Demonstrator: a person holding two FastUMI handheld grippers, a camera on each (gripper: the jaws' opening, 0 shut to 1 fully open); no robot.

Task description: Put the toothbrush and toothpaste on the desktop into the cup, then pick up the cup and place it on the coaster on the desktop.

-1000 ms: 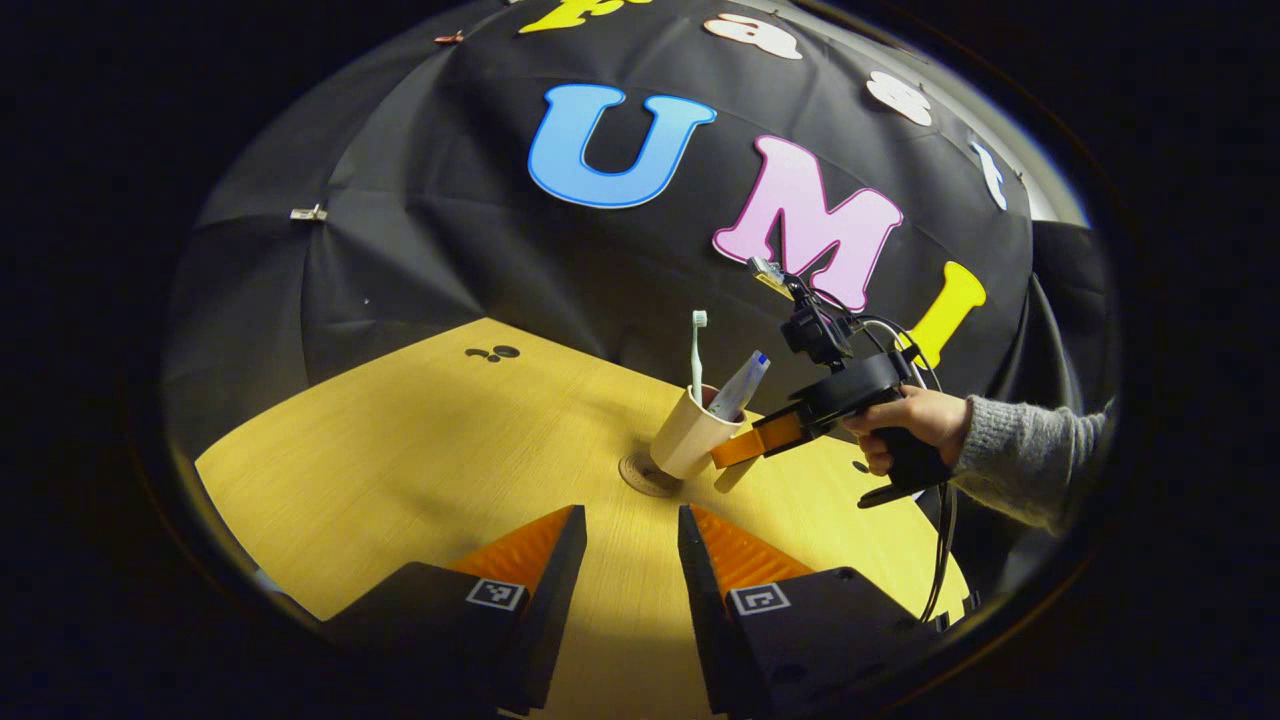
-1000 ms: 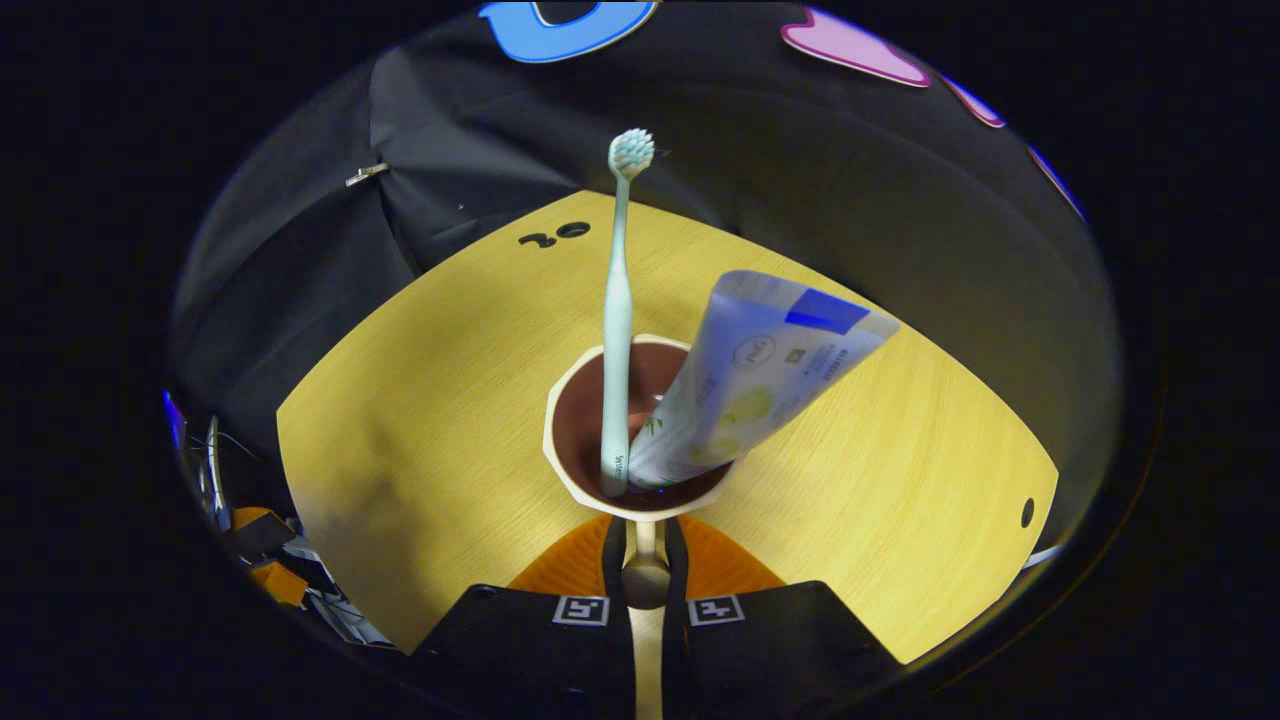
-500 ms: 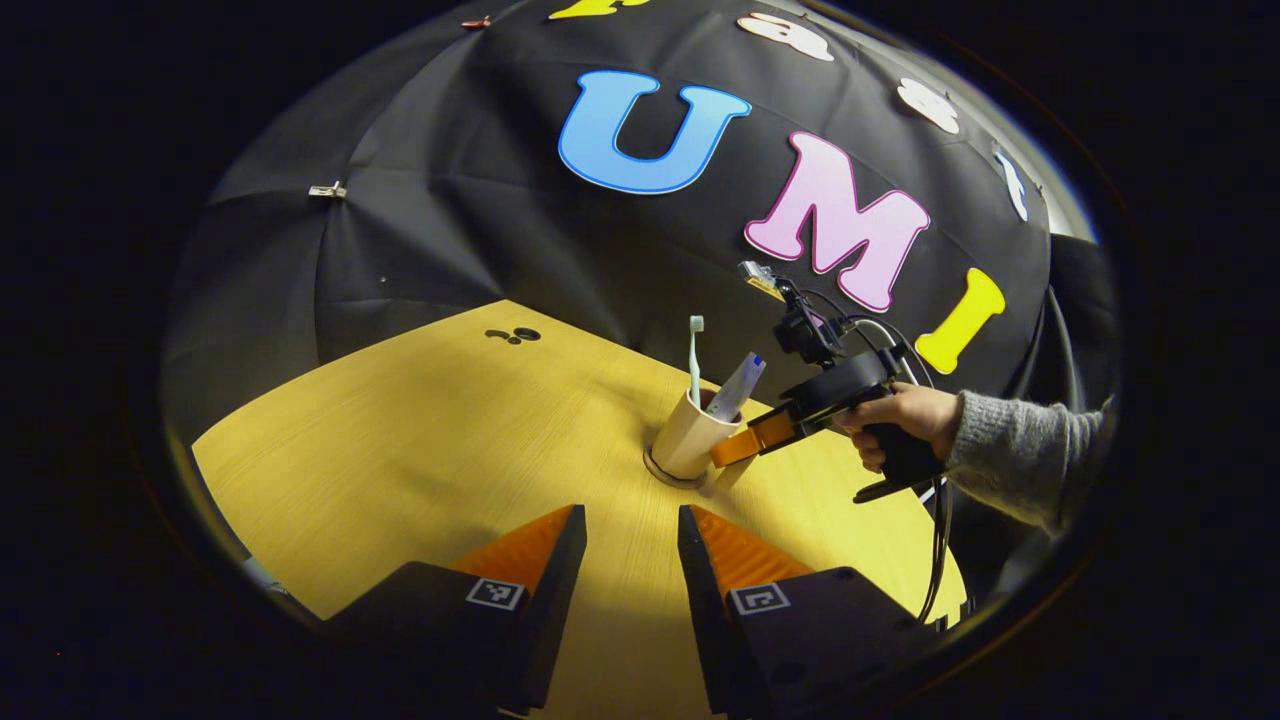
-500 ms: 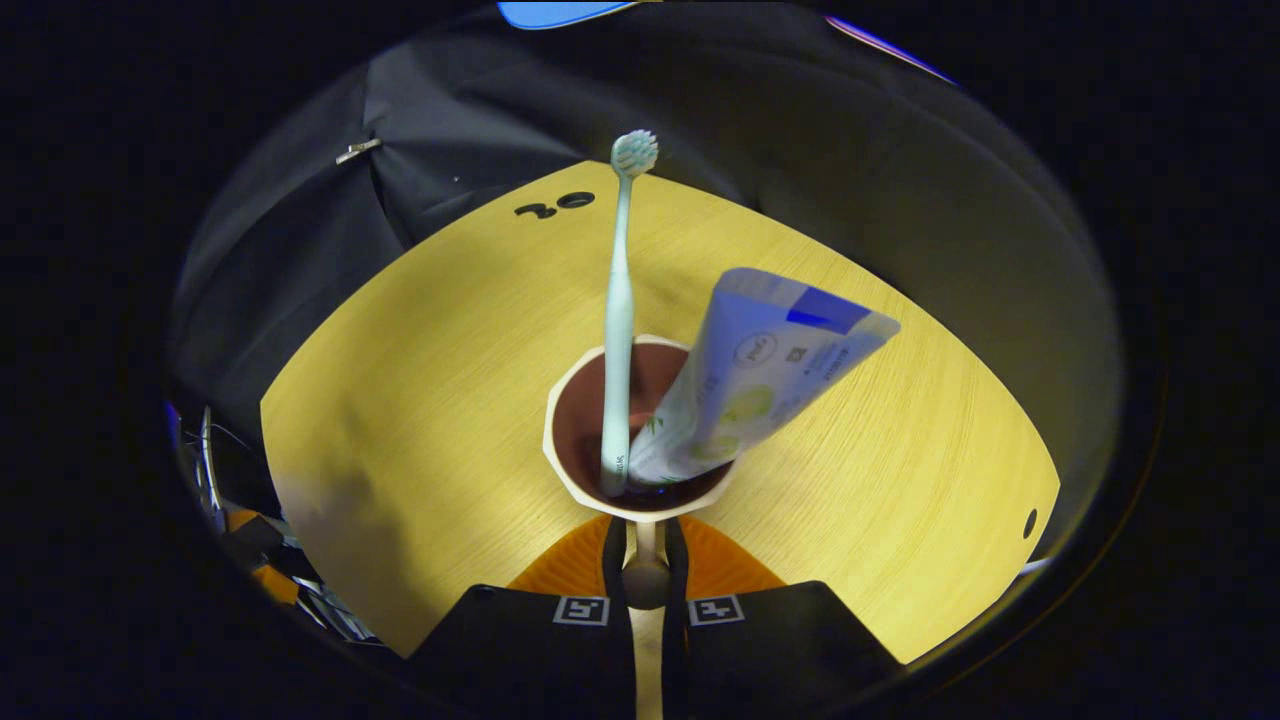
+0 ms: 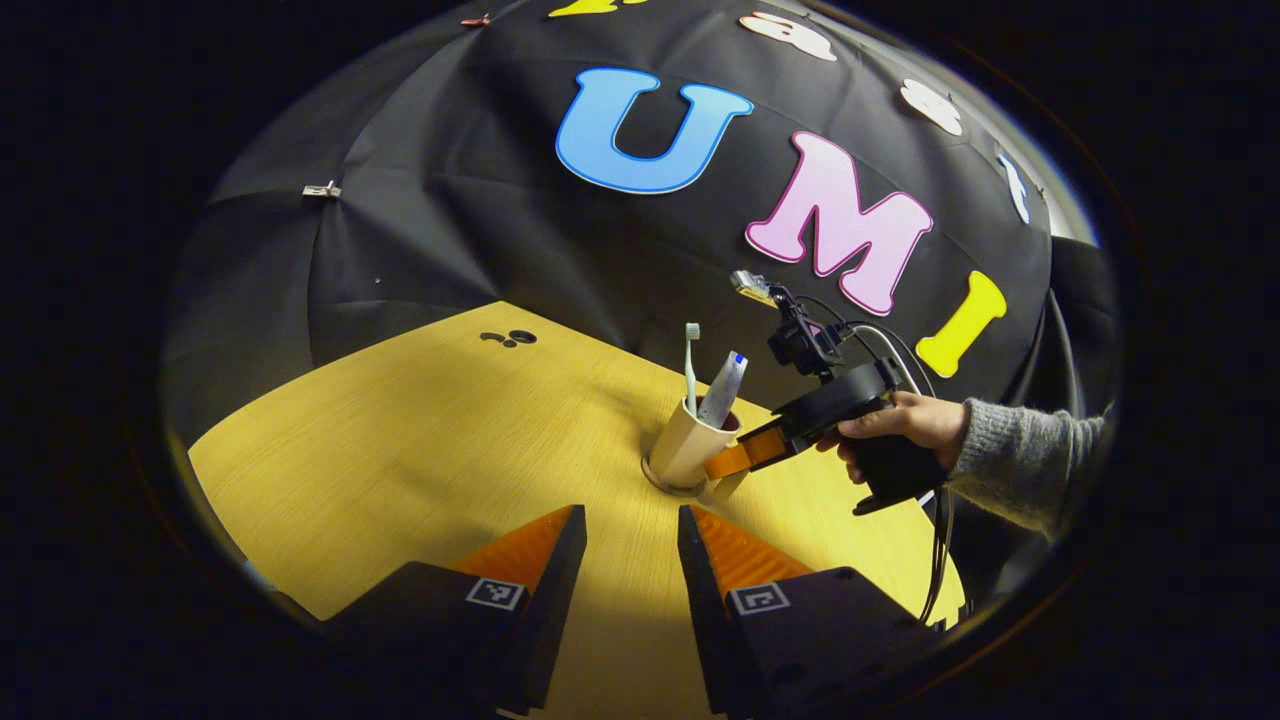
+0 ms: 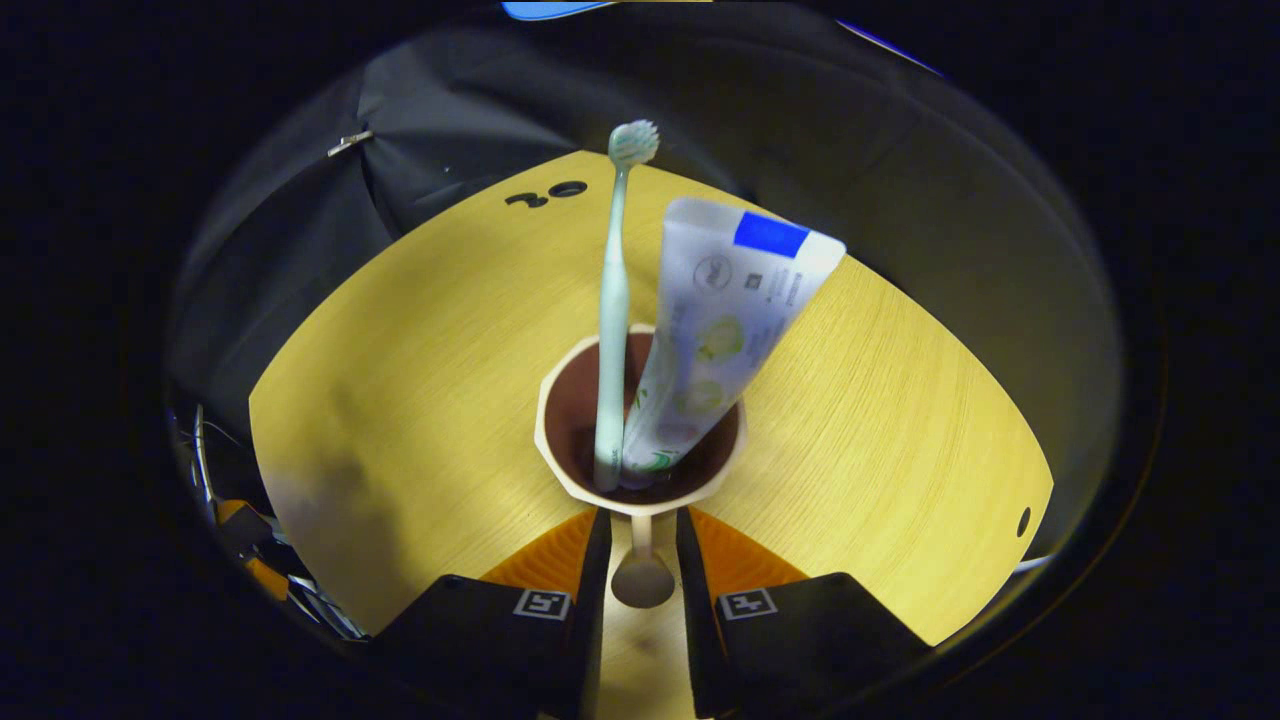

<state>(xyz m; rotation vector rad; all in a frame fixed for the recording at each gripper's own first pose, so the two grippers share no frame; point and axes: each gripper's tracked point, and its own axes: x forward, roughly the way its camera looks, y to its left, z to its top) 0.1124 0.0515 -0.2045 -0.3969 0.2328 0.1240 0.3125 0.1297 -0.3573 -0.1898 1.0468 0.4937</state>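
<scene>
A beige cup (image 5: 685,452) stands upright on a round coaster (image 5: 662,486) near the middle of the wooden table (image 5: 400,450). In it lean a pale green toothbrush (image 6: 612,330) and a white toothpaste tube (image 6: 722,310). My right gripper (image 6: 642,520) is open by a small gap, with the cup's handle (image 6: 640,580) between its fingers and the cup's rim (image 6: 560,470) just ahead. In the left gripper view the right gripper (image 5: 735,460), held by a hand (image 5: 900,425), is at the cup's right side. My left gripper (image 5: 630,515) hovers open in front of the cup, holding nothing.
Small dark holes (image 5: 510,338) mark the table's far part, and another hole (image 6: 1022,520) lies near its right edge. The black cloth wall rises close behind the table. Cables (image 5: 940,540) hang from the right gripper. Gear (image 6: 255,530) lies beyond the table's left edge.
The cup came down onto the coaster and stands straight. The right gripper's fingers have parted from the handle. The toothpaste tube swung more upright in the cup.
</scene>
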